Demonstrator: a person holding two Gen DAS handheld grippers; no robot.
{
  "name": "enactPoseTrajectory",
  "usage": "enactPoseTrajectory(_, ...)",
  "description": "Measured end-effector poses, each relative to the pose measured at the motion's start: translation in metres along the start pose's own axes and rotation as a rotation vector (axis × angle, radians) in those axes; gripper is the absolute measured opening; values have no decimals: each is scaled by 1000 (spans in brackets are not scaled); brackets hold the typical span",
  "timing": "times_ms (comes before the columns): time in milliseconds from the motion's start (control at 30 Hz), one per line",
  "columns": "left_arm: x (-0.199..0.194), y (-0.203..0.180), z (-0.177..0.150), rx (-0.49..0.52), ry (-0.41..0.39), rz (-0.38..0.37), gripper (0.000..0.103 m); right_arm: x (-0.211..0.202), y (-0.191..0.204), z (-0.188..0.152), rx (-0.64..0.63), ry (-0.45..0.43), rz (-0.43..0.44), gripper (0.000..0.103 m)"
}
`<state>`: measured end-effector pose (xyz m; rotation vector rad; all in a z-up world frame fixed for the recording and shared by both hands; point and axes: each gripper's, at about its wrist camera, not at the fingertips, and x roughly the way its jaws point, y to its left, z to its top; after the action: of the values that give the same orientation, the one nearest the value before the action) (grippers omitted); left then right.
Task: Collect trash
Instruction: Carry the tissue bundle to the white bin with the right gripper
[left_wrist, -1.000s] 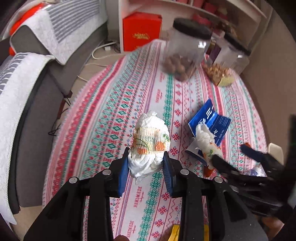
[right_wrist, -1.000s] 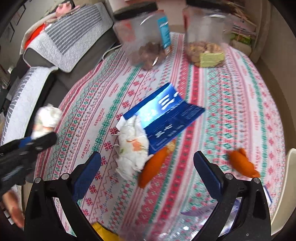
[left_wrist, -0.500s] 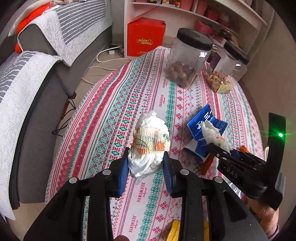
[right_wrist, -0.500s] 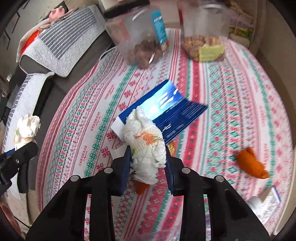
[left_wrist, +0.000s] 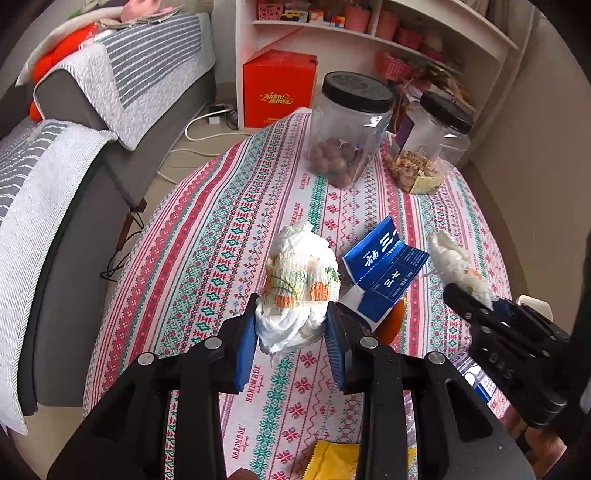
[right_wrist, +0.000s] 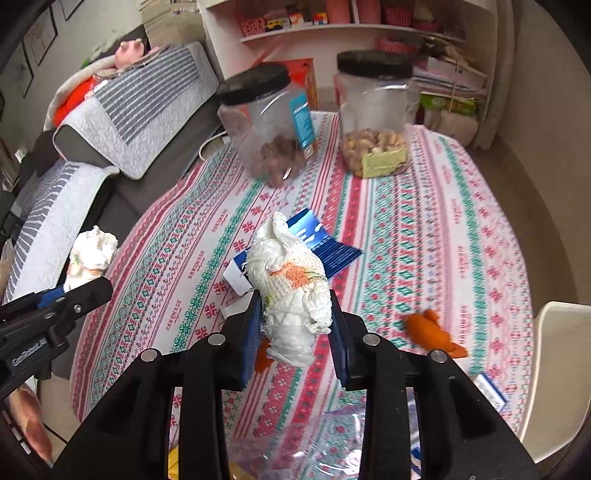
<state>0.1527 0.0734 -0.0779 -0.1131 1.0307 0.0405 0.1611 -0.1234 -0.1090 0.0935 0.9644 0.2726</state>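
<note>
Left hand-held gripper (left_wrist: 291, 332) pinching a crumpled tissue wad (left_wrist: 301, 284) with orange print, blue pads pressed on both sides, wad lifted clear above the desk (left_wrist: 207, 258). Right hand-held gripper (right_wrist: 295, 325) pinching a second tissue wad (right_wrist: 291, 291) the same way, also off the desk. In the left wrist view the right one shows at far right with its wad (left_wrist: 458, 266) sticking out of the tips; in the right wrist view the left one sits at far left with its wad (right_wrist: 90, 258).

On the striped cloth: blue carton (left_wrist: 384, 273), opened flat, just beyond both wads; orange peel (right_wrist: 432, 332) right of it, another orange piece (left_wrist: 391, 321) partly under the carton; yellow wrapper (left_wrist: 332, 461) at near edge. Two black-lidded jars at the far side, nuts (left_wrist: 347, 129) left, second jar (left_wrist: 436, 144) right. Clear plastic bag (right_wrist: 332, 443) near edge, blurry.
</note>
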Motion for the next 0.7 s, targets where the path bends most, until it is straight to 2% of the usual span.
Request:
enactPoseTrajectory(267,-6,-20,-4,17,-18,-7,33,-33,-26,-4,16,-55,-28,31)
enactPoseTrajectory(700,-12,-73,-11,93,-41,-36,33,-79,-79,-14,71,-125,-97,31)
